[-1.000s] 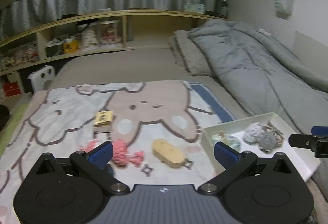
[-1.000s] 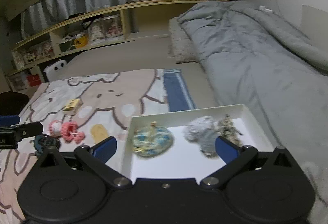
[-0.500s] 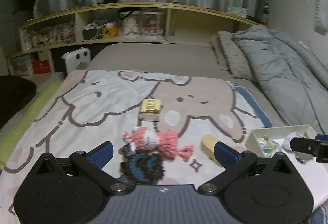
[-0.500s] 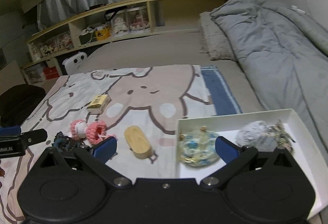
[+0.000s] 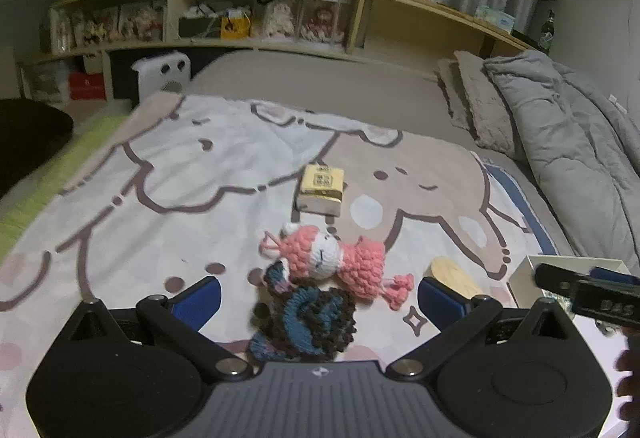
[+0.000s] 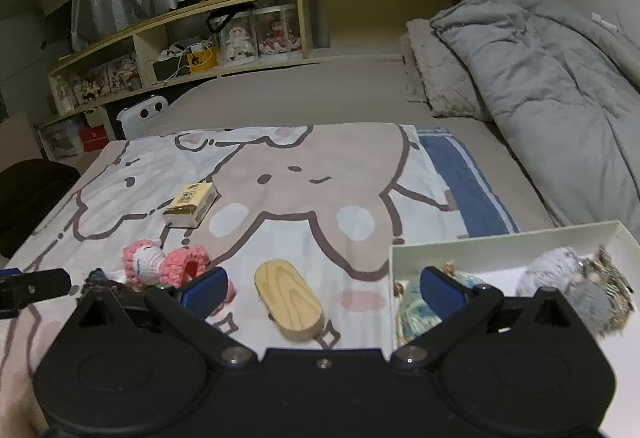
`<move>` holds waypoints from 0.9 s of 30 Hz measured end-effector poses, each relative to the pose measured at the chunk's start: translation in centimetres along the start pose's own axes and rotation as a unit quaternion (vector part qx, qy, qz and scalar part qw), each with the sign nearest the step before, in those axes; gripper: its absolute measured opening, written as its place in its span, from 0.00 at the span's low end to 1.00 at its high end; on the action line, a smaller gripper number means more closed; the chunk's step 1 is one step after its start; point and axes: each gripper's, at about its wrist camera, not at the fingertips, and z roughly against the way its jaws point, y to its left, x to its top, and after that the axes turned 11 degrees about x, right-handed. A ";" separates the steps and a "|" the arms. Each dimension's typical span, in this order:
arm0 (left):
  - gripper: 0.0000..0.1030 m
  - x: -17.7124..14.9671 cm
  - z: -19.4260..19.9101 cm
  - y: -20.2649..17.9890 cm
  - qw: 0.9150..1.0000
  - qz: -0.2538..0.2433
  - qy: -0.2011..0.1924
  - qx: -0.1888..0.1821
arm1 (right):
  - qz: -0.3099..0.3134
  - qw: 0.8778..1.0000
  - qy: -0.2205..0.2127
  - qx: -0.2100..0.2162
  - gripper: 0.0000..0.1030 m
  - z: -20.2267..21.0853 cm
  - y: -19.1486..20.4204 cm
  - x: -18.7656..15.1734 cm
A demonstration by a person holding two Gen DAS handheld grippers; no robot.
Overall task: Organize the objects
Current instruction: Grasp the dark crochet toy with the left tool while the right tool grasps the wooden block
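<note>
- Three items are already lying in the white tray [image 6: 504, 234]: a blue-green pouch [image 6: 412, 308], a grey pompom [image 6: 560, 274] and a beaded trinket [image 6: 612, 274].
- Four are waiting on the cartoon blanket [image 6: 280, 173]: a yellow box [image 5: 321, 189], a pink crochet doll [image 5: 332, 258], a dark blue crochet piece [image 5: 312, 322] touching it, and a wooden oval [image 6: 290, 302].
- The left gripper [image 5: 318, 292] is hovering with jaws spread wide around the dark crochet piece, gripping nothing.
- The right gripper [image 6: 322, 286] is also gaping wide and empty, framing the wooden oval beside the tray.
- Judging by this, the sorting is looking nearly half done.

bed [image 6: 320, 93] under a cartoon blanket [image 6: 304, 165] bearing box [image 6: 191, 204], crochet toys [image 5: 320, 258], wooden piece [image 6: 289, 304], white tray [image 6: 500, 242].
</note>
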 end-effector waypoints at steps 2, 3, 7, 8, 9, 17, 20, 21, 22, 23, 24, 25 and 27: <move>0.99 -0.1 -0.8 -0.2 1.000 0.002 0.008 -0.009 | 0.011 1.000 0.010 0.000 1.00 -1.3 0.1 -0.3; 0.99 -0.2 -1.2 -0.2 1.000 0.004 0.014 -0.013 | 0.016 1.000 0.020 -0.005 1.00 -2.0 0.1 -0.4; 0.95 -0.7 -2.9 -0.4 0.999 0.007 0.032 -0.017 | 0.029 0.999 0.035 -0.006 0.89 -4.6 -0.2 -0.9; 0.94 -0.7 -3.3 -0.4 0.999 0.008 0.037 -0.016 | 0.028 0.999 0.041 -0.003 0.86 -5.2 -0.2 -1.0; 0.94 -0.8 -3.8 -0.4 0.999 0.009 0.043 -0.015 | 0.026 0.999 0.047 0.000 0.85 -5.9 -0.3 -1.1; 0.87 -1.5 -6.9 0.4 0.997 0.027 0.068 -0.015 | 0.023 0.997 0.073 0.033 0.71 -9.7 -0.6 -2.1; 0.80 -1.7 -7.7 0.8 0.996 0.036 0.078 -0.023 | 0.044 0.996 0.067 0.029 0.68 -10.5 -0.2 -2.4; 0.79 -1.8 -7.9 0.9 0.996 0.040 0.081 -0.025 | 0.049 0.996 0.067 0.033 0.64 -10.7 -0.1 -2.6; 0.78 -1.9 -8.0 1.0 0.995 0.043 0.084 -0.025 | 0.046 0.996 0.070 0.040 0.61 -11.0 -0.1 -2.7; 0.78 -1.9 -8.1 1.0 0.995 0.045 0.086 -0.026 | 0.042 0.995 0.075 0.044 0.56 -11.2 -0.1 -2.9; 0.76 -2.0 -8.2 1.1 0.995 0.047 0.088 -0.027 | 0.043 0.995 0.082 0.042 0.54 -11.5 0.0 -3.1; 0.75 -2.0 -8.3 1.1 0.995 0.047 0.089 -0.028 | 0.054 0.994 0.083 0.037 0.53 -11.5 0.3 -3.3; 0.74 -2.1 -8.3 1.1 0.994 0.048 0.091 -0.029 | 0.079 0.993 0.085 0.034 0.50 -11.3 0.8 -3.6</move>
